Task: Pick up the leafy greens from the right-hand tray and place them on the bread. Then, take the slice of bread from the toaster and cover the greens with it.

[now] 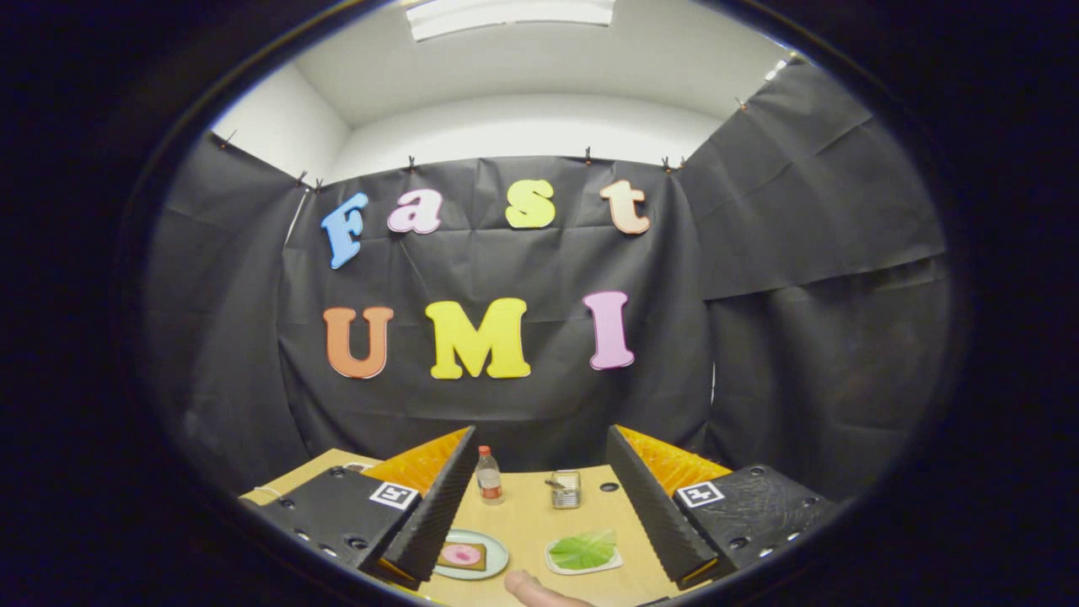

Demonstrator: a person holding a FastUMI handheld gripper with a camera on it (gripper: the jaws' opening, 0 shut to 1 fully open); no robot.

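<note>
The tool [539,506] is spread wide, holding nothing, above the counter [527,518]. The leafy greens [583,550] lie on the right tray [556,563]. Lower straight down and pinch the leaf's middle gently.

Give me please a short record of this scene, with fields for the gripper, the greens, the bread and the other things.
hand-held gripper: open, fingers spread, holding nothing
leafy greens: on the small tray, between the fingers
bread: on the plate, a pink slice on top
toaster: beyond the greens
bottle: upright, left of toaster
</note>
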